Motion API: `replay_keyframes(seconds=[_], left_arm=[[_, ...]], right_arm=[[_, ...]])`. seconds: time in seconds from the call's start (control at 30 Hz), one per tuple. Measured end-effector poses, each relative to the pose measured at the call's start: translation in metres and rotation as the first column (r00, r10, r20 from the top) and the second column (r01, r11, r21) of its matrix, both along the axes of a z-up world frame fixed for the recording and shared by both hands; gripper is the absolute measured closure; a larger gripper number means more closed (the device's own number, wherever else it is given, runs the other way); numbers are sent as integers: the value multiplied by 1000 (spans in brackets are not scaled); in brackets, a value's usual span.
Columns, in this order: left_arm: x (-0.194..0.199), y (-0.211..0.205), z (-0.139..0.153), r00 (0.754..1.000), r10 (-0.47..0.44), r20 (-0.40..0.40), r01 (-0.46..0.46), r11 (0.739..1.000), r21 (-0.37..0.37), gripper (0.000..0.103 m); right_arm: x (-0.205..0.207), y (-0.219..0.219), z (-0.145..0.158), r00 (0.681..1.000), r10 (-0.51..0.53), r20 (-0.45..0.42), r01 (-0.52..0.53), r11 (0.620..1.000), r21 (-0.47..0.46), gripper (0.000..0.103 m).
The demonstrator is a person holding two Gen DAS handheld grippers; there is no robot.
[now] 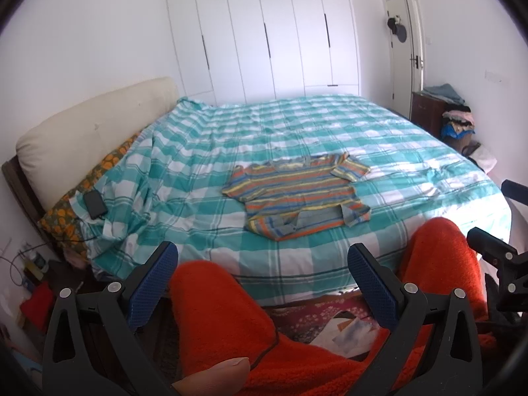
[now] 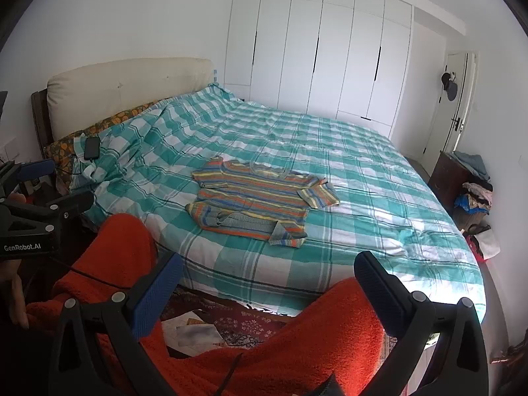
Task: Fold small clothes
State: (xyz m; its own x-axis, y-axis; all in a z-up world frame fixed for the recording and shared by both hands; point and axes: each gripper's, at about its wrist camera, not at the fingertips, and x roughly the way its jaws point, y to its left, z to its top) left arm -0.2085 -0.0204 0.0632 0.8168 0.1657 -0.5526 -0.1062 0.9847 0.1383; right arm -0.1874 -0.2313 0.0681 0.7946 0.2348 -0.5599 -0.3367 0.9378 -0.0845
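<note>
A small multicoloured striped knit shirt (image 1: 295, 194) lies flat on the teal-and-white checked bedspread (image 1: 379, 138), its hem turned up. The left gripper (image 1: 262, 274) hangs wide apart above fuzzy orange-red trouser legs (image 1: 217, 310), holding nothing.

Bed (image 1: 330, 257) bears striped shirt (image 1: 297, 194), perhaps phone (image 1: 95, 204).

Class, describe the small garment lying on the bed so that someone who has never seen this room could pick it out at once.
Start at the large bed with the teal-and-white checked cover in front of the white wardrobe. Near its front edge lies a small short-sleeved knit shirt, spread flat with its hem turned up. Its orange, yellow and blue horizontal stripes set it apart from the checks and from the black phone near the headboard.
</note>
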Motion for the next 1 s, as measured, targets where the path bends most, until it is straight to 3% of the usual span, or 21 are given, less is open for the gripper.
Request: replay_keyframes(seconds=[0.37, 0.7, 0.8, 1.0], left_arm=[[-28, -7, 10, 998, -17, 53, 16, 1000, 9, 0], [-43, -32, 17, 993, -93, 75, 89, 995, 51, 0], [-42, -32, 17, 994, -93, 58, 91, 995, 28, 0], [-39, -17, 17, 996, -85, 22, 87, 993, -86, 0]], right_arm=[[-33, -9, 6, 997, -5, 71, 4, 1000, 20, 0], [-58, -25, 5, 991, -47, 124, 40, 998, 56, 0], [-62, -33, 2, 991, -64, 119, 57, 996, 62, 0], [-64, -37, 2, 990, -70, 121, 63, 996, 65, 0]])
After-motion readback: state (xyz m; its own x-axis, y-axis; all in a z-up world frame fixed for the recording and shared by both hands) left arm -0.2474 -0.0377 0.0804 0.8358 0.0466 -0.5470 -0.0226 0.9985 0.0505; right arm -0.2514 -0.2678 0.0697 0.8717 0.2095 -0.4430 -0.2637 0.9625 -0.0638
